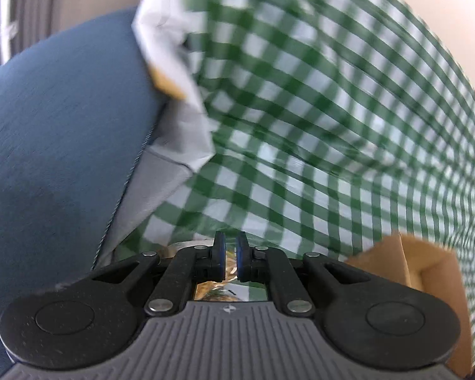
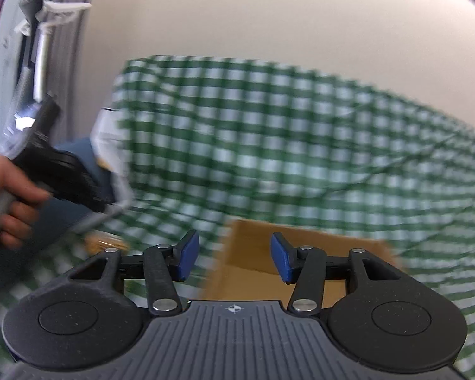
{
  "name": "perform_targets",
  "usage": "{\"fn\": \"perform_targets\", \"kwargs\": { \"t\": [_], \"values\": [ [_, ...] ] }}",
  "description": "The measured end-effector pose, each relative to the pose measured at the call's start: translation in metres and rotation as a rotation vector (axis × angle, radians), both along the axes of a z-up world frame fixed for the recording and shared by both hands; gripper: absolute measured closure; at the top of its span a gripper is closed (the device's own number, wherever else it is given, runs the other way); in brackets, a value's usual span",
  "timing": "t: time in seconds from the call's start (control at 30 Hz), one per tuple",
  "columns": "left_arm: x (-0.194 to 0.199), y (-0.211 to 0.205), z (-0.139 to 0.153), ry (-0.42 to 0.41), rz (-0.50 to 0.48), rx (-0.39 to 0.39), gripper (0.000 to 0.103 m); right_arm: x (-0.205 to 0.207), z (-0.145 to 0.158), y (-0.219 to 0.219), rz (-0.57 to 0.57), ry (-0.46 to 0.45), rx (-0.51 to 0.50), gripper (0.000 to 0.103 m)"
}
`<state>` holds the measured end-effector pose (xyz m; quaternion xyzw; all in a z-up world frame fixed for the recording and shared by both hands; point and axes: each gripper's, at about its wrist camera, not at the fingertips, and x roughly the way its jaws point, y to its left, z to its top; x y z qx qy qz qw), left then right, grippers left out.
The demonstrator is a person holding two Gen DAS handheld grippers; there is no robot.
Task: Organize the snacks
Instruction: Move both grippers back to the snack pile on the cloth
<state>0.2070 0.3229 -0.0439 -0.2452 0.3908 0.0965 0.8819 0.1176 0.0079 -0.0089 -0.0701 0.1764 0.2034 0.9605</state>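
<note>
My left gripper (image 1: 231, 253) is nearly shut on a shiny gold snack packet (image 1: 228, 274) that shows between and below its fingers. It is over a green and white checked cloth (image 1: 316, 110). A brown cardboard box (image 1: 411, 269) sits at its right. In the right wrist view my right gripper (image 2: 234, 258) is open and empty, just before the same cardboard box (image 2: 250, 266). The left gripper (image 2: 57, 171) and the hand holding it show at the left, with something gold (image 2: 106, 242) blurred below it.
A blue cushion (image 1: 57, 142) and a grey and white wrapper or sheet (image 1: 171, 72) lie left of the checked cloth (image 2: 285, 133). A pale wall (image 2: 269, 25) stands behind. Both views are motion-blurred.
</note>
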Motion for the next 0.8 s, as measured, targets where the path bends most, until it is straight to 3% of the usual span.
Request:
{"fn": "perform_targets", "kwargs": {
  "t": [0.07,0.13,0.27,0.4,0.6,0.8],
  "values": [
    [-0.002,0.012,-0.003,0.013,0.020,-0.047,0.091,0.011,-0.004,0.028,0.038,0.078,0.041,0.030],
    [-0.004,0.022,-0.007,0.027,0.032,-0.085,0.086,0.022,-0.013,0.055,0.058,0.149,0.066,0.022],
    [-0.005,0.041,-0.017,0.033,0.082,-0.156,0.066,0.043,-0.044,0.110,0.083,0.277,0.038,0.011],
    [0.001,0.055,-0.039,0.080,0.097,-0.259,0.063,0.069,-0.087,0.149,0.074,0.415,-0.025,0.009],
    [0.010,0.054,-0.050,0.098,0.082,-0.279,0.054,0.108,-0.132,0.181,0.054,0.582,-0.034,0.007],
    [0.018,0.048,-0.057,0.128,0.063,-0.250,0.045,0.120,-0.151,0.193,0.071,0.605,-0.091,0.006]
  ]
}}
